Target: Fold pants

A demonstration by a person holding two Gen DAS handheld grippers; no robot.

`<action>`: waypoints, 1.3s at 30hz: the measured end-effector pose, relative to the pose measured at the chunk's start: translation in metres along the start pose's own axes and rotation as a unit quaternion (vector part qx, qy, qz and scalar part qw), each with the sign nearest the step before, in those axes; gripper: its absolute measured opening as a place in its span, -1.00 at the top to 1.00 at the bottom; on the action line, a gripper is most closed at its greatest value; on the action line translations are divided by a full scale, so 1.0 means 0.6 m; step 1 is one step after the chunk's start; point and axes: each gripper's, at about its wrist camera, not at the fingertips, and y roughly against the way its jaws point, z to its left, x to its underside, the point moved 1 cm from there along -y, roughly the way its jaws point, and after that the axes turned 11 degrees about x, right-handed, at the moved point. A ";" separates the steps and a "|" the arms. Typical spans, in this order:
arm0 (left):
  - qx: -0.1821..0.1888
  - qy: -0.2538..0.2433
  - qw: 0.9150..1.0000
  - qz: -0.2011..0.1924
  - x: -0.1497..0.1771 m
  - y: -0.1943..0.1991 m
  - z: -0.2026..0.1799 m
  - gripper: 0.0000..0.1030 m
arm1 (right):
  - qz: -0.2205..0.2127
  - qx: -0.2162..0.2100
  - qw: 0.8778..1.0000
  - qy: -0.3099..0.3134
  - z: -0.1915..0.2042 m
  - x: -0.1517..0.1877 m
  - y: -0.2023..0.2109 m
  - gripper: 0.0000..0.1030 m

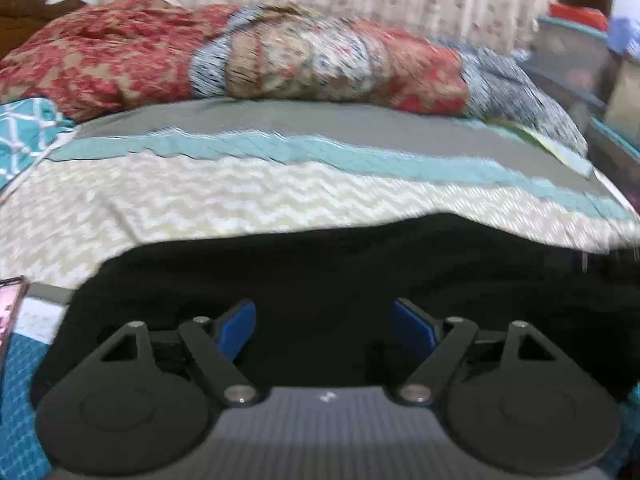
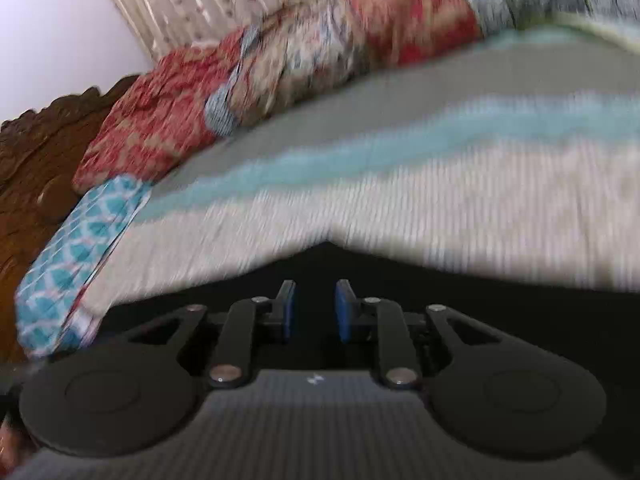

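Observation:
The black pants lie spread on the bed's near side and fill the lower half of both views. My left gripper hovers just over them with its blue pads far apart and nothing pinched. In the blurred right wrist view, the pants rise to a point just ahead of the fingertips. My right gripper stands over the cloth with its pads a narrow gap apart, blue inner faces showing, so they are not clamped on the fabric.
A bedspread with cream zigzags and teal and grey stripes covers the bed. Red patterned bedding is piled at the far side before a curtain. A teal pillow lies by the wooden headboard. A phone sits at the left edge.

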 end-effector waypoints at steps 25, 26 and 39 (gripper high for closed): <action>0.087 -0.100 0.989 0.074 0.014 -0.037 -0.201 -0.54 | -0.026 0.062 0.975 0.211 -0.028 0.071 0.060 0.92; 0.089 -0.092 0.990 0.068 0.008 -0.032 -0.196 -0.54 | -0.028 0.056 0.976 0.207 -0.026 0.070 0.075 0.92; 0.031 -0.112 0.985 0.130 0.041 -0.121 -0.198 -0.66 | -0.033 0.026 0.999 -0.024 -0.120 0.128 0.148 0.47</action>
